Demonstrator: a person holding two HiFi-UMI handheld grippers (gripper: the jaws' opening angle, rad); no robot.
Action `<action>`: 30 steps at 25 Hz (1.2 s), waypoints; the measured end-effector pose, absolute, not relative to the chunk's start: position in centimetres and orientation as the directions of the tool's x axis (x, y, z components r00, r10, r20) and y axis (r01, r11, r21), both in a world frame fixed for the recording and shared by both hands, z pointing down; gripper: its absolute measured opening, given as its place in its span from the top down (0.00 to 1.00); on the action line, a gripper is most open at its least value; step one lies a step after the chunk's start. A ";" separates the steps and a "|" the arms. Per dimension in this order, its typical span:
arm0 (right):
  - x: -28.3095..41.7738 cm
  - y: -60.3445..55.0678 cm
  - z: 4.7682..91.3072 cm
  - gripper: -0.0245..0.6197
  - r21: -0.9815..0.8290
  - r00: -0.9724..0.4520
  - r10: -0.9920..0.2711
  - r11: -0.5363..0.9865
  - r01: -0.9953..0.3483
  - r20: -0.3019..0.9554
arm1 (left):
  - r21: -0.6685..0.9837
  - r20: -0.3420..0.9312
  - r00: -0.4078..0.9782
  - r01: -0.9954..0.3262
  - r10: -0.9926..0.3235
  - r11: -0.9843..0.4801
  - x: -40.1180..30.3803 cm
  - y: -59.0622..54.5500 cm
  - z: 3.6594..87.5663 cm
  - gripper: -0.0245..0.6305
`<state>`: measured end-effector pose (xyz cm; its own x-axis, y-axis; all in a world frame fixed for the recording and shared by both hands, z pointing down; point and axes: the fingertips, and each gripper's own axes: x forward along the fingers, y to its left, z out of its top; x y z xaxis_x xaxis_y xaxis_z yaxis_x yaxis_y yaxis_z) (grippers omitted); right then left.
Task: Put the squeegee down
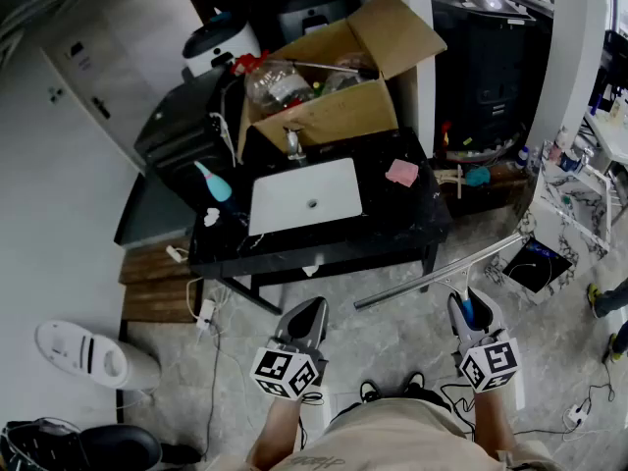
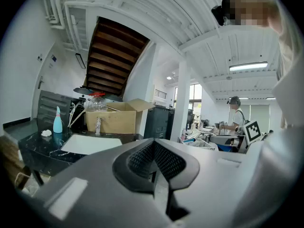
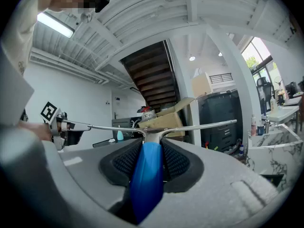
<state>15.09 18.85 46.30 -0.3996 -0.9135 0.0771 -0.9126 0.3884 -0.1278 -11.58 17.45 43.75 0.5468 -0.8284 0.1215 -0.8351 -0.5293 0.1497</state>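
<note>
My right gripper (image 1: 465, 302) (image 3: 148, 156) is shut on the blue handle (image 3: 146, 179) of the squeegee (image 1: 437, 275), held level in front of the black table (image 1: 412, 214). Its long metal blade (image 3: 190, 126) stretches crosswise past the jaws, above the floor. My left gripper (image 1: 306, 317) (image 2: 153, 161) hangs to the left of it, shut with nothing between its pads. The white sink (image 1: 304, 196) is set in the tabletop, with a tap (image 1: 293, 145) behind it.
A cardboard box (image 1: 339, 86) stands at the table's back. A pink sponge (image 1: 401, 172) and a light blue bottle (image 1: 214, 183) lie on the top. A marble-patterned stand (image 1: 569, 214) is at the right. A white appliance (image 1: 83, 353) and cables lie on the floor at left. A person (image 2: 235, 114) stands far off.
</note>
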 end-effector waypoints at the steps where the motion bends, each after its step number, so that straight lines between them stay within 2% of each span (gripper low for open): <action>1: 15.2 18.8 46.4 0.76 -0.125 -0.402 -0.912 0.391 -0.912 0.078 | 0.151 0.123 0.546 -0.836 -0.829 -0.528 -11.4 17.5 43.9 0.94; 18: 19.7 17.1 46.6 0.76 -0.124 -0.393 -0.917 0.383 -0.916 0.071 | 0.127 0.139 0.532 -0.846 -0.835 -0.518 -7.5 16.5 44.0 0.94; 30: 22.3 16.7 49.6 0.76 -0.155 -0.430 -0.894 0.410 -0.899 0.126 | 0.143 0.191 0.502 -0.864 -0.843 -0.482 -4.4 17.4 45.9 0.94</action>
<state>22.34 16.68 49.61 -0.4295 -0.8942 0.1264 -0.8989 0.4099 -0.1547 -4.43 17.43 45.88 0.5021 -0.8435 0.1909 -0.8644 -0.4820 0.1434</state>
